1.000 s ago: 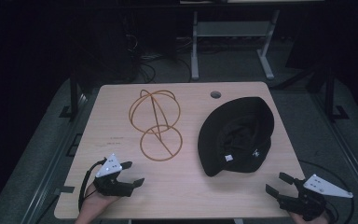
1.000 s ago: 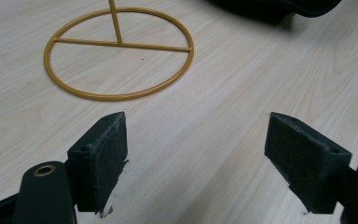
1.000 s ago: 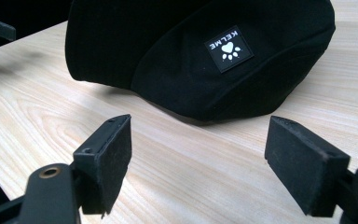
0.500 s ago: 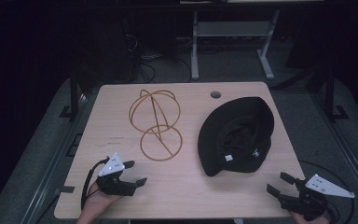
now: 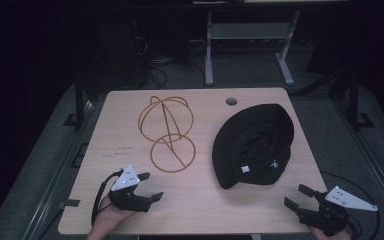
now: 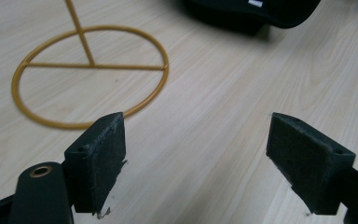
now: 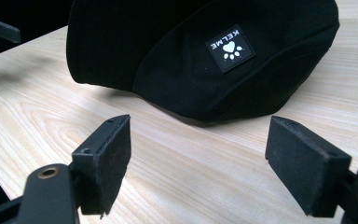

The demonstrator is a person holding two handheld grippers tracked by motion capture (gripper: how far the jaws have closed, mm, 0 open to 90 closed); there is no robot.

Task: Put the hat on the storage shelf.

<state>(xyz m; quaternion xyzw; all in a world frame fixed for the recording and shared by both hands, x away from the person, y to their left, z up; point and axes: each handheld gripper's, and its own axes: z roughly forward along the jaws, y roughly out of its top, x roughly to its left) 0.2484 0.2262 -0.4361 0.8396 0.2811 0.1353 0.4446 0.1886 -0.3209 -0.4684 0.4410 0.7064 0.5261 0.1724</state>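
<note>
**Black bucket hat lies brim-up ahead of the right jaws; wire stand ahead of the left**

The black bucket hat lies upside down on the wooden table, its opening facing up and its crown down. Its outline is a slightly stretched oval, the long axis running from the near-left edge toward the far-right edge in the high view. A small white label sits inside the near rim, and in the right gripper view a square patch with a paw print and the word KELME shows upside down on the brim, just beyond the gap between the jaws and a little right of its centre. The hat lies near the jaws but apart from them, with bare wood between.

The right gripper hovers at the near right corner of the table, jaws spread wide and holding nothing, pointing toward the hat's near edge.

The gold wire hat stand lies left of the hat and clear of it. Its ring base lies flat on the wood beyond the left jaw of the left gripper view, with a thin rod rising from the crossbar away from the jaws.

The left gripper is held at the near left edge, jaws spread wide and empty, aimed at the bare wood between stand and hat.
</note>
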